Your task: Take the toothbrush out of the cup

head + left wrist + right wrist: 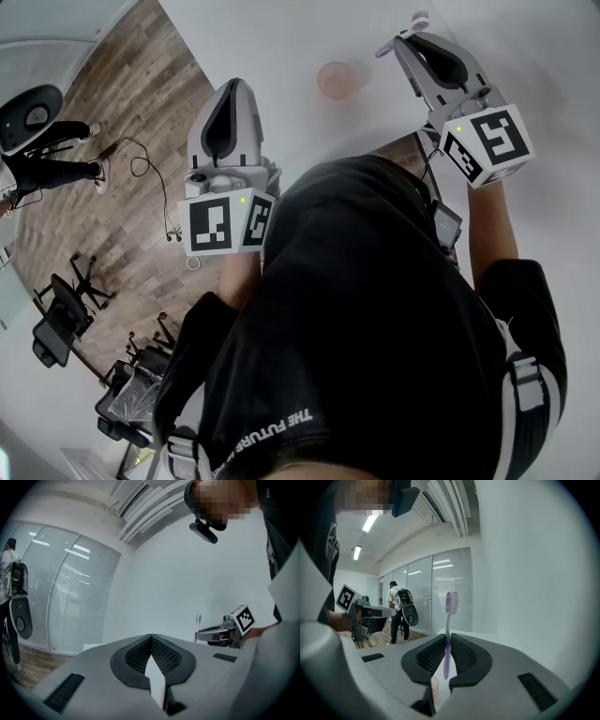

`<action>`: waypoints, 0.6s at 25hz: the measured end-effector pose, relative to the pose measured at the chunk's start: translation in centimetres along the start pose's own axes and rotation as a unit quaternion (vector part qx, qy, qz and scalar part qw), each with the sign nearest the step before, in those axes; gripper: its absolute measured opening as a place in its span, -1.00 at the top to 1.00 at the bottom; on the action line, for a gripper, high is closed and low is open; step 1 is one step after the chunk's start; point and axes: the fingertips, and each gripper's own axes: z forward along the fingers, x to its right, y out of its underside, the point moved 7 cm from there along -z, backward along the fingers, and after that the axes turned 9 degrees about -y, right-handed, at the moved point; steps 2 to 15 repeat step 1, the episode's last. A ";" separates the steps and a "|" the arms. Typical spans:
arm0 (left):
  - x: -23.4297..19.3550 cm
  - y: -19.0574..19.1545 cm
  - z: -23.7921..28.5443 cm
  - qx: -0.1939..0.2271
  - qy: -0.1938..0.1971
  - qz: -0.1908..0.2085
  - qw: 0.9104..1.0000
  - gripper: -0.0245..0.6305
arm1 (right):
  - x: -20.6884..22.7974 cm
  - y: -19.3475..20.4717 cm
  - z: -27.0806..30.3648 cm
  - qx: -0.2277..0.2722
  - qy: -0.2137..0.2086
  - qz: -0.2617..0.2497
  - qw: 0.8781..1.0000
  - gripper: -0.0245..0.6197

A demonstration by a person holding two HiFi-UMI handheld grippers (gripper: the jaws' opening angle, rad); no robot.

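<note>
Two tools are in our hands, and the right tool (447, 638) is pinching the toothbrush (449, 616). The toothbrush is thin and light purple. It has a small head at the top with pale bristles on one side. In the right gripper view it stands straight up. The two dark pads (464, 656) of the right tool press on the lower part of its handle, one from each side. The head and a long bit of the handle stick up above the pads. The bottom end hangs down just below them, in the gap.

Under that gap we see a bit of the cup (435, 688). It is pink and we can see through it. The toothbrush is not in the cup. In the head view the cup stands alone on the white worktop (281, 37), apart from the right tool, and the brush head pokes out past the tip of that tool.

Our left tool (151, 638) is pressed together at the tips, with nothing between them. It is held up near us, on the other side of the cup from the right tool.
</note>
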 end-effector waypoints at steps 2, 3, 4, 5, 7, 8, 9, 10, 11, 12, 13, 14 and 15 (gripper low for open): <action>0.0 0.0 0.1 0.000 0.000 0.000 1.000 0.86 | 0.0 0.0 0.1 0.000 -0.001 -0.001 1.000 0.78; 0.0 0.0 0.1 0.000 0.000 0.000 1.000 0.86 | 0.0 0.0 0.1 0.000 -0.001 -0.001 1.000 0.78; 0.0 0.0 0.1 0.000 0.000 0.000 1.000 0.86 | 0.0 0.0 0.1 0.000 -0.001 -0.001 1.000 0.78; 0.0 0.0 0.1 0.000 0.000 0.000 1.000 0.86 | 0.0 0.0 0.1 0.000 -0.001 -0.001 1.000 0.78; 0.0 0.0 0.1 0.000 0.000 0.000 1.000 0.86 | 0.0 0.0 0.1 0.000 -0.001 -0.001 1.000 0.78; 0.0 0.0 0.1 0.000 0.000 0.000 1.000 0.86 | 0.0 0.0 0.1 0.000 -0.001 -0.001 1.000 0.78; 0.0 0.0 0.1 0.000 0.000 0.000 1.000 0.86 | 0.0 0.0 0.1 0.000 -0.001 -0.001 1.000 0.78; 0.0 0.0 0.1 0.000 0.000 0.000 1.000 0.86 | 0.0 0.0 0.1 0.000 -0.001 -0.001 1.000 0.78; 0.0 0.0 0.1 0.000 0.000 0.000 1.000 0.86 | 0.0 0.0 0.1 0.000 -0.001 -0.001 1.000 0.78; 0.0 0.0 0.1 0.000 0.000 0.000 1.000 0.86 | 0.0 0.0 0.1 0.000 -0.001 -0.001 1.000 0.78; 0.0 0.0 0.1 0.000 0.000 0.000 1.000 0.86 | 0.0 0.0 0.1 0.000 -0.001 -0.001 1.000 0.78; 0.0 0.0 0.1 0.000 0.000 0.000 1.000 0.86 | 0.0 0.0 0.1 0.000 -0.001 -0.001 1.000 0.78; 0.0 0.0 0.1 0.000 0.000 0.000 1.000 0.86 | 0.0 0.0 0.1 0.000 -0.001 -0.001 1.000 0.78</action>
